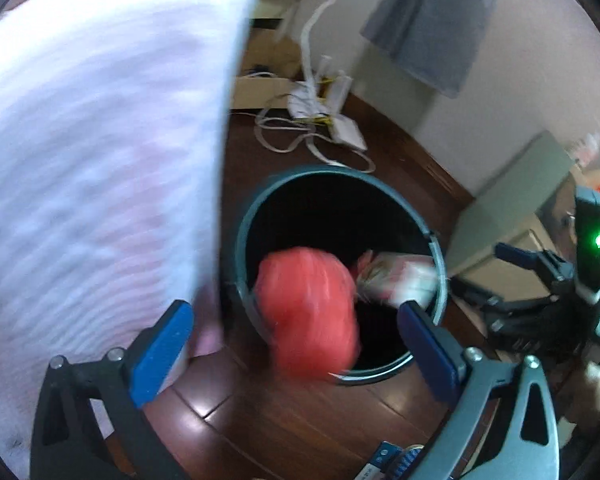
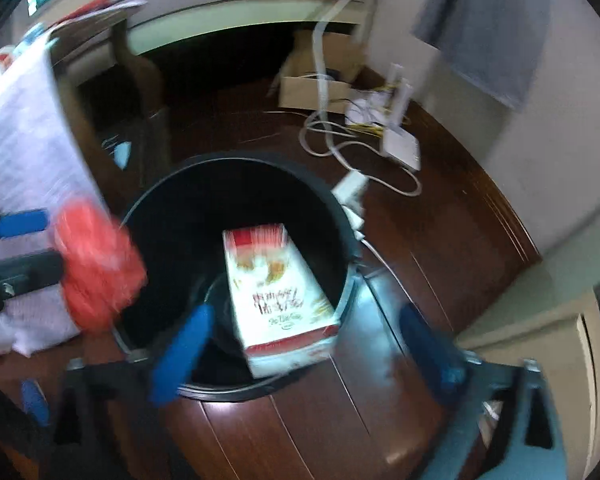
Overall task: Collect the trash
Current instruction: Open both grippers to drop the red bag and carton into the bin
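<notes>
My left gripper [image 1: 296, 344] stands with jaws apart, and the red bag [image 1: 310, 314] sits between them over the bin [image 1: 244, 240] rim (blurred, seemingly loose). My right gripper [image 2: 300, 354] is spread too, gripping nothing; the box [image 2: 278, 292] lies just ahead inside the bin. I judge both pieces nearly binned; no other trash shows.

The left gripper [image 1: 292, 344] is showing two blue pads [image 1: 162, 354] on arms, one black and one grey, with shiny silver screws [image 1: 473, 354]. The right gripper [image 2: 306, 354] is showing the same blue pads [image 2: 182, 354], blurry here. Its black body [image 1: 590, 248] is glowing with a small green light [image 1: 599, 240].
</notes>
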### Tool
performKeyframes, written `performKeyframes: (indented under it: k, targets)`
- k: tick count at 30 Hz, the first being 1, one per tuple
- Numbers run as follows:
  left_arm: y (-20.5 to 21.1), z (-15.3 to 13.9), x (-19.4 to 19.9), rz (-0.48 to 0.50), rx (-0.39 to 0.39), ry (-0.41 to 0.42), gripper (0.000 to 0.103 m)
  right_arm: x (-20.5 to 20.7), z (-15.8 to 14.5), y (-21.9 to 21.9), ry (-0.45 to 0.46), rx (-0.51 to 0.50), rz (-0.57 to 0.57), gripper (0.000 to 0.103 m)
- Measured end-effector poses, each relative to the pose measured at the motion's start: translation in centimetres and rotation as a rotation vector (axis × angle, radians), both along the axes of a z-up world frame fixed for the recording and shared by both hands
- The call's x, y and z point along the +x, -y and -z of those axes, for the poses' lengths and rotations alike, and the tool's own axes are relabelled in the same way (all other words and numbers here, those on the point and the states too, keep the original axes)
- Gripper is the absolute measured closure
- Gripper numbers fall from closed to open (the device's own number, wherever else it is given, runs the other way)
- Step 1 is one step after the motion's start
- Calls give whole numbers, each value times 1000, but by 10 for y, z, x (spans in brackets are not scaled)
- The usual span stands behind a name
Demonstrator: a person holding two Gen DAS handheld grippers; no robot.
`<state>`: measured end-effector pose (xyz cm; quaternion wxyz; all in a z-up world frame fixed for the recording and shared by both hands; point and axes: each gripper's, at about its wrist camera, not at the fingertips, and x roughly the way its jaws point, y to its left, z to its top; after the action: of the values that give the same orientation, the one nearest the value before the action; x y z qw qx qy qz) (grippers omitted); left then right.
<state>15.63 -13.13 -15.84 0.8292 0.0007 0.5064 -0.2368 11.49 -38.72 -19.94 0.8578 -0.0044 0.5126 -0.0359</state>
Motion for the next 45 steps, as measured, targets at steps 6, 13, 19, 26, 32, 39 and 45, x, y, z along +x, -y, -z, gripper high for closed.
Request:
performKeyframes:
  k: [6, 13, 19, 26, 32, 39, 45]
  targets:
    - [-27, -15, -18, -93, 38, 55, 1, -2, -21, 3, 47, 8, 39, 0]
    - [-39, -38, -35, -111, 55, 93, 1, -8, -60, -18, 114, 14, 23, 0]
    - [-46, -57, -43, -119, 46, 133, 1, -19, -90, -29, 163, 11, 14, 0]
    - [-58, -73, -54, -151, 42, 162, 1, -27, -100, -37, 171, 7, 22, 0]
    - [-71, -93, -66, -172, 61, 205, 1, -35, -120, -56, 214, 29, -1, 0]
    - [-101, -115, -74, -239, 67, 262, 1, -39, -142, -88, 263, 57, -46, 0]
    - [-133, -131, -81, -304, 97, 308, 1, -28, -157, -129, 299, 96, -132, 0]
